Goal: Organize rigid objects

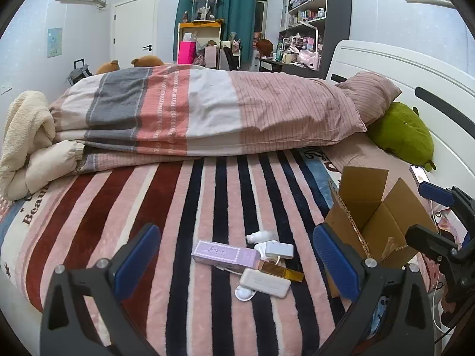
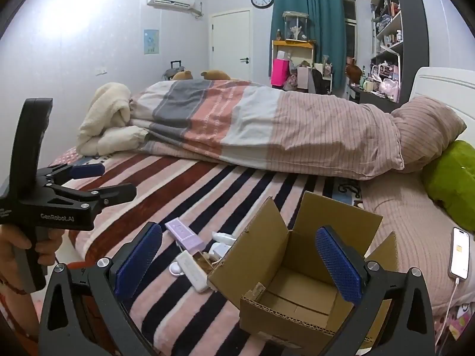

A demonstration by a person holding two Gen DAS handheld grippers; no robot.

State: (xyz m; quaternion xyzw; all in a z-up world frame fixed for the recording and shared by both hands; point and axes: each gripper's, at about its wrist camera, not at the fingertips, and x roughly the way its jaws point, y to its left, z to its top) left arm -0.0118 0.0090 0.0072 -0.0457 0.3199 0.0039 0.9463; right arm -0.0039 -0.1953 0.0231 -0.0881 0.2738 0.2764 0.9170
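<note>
From where I sit nothing looks sorted yet: the cardboard box (image 2: pixel 299 270) stands open and bare inside on the striped blanket (image 1: pixel 124 207), and every small item still lies in a loose cluster just left of the box. That cluster holds the lilac carton (image 1: pixel 225 255), a white bottle (image 1: pixel 261 235), a white charger block (image 1: pixel 277 249), an amber bottle (image 1: pixel 279 270) and a white case (image 1: pixel 265 282), several touching. A phone (image 2: pixel 459 253) lies right of the box. My left gripper (image 1: pixel 234 262) hangs over the cluster, jaws spread wide, holding nothing. My right gripper (image 2: pixel 237 262) is over the box, jaws equally wide and empty.
</note>
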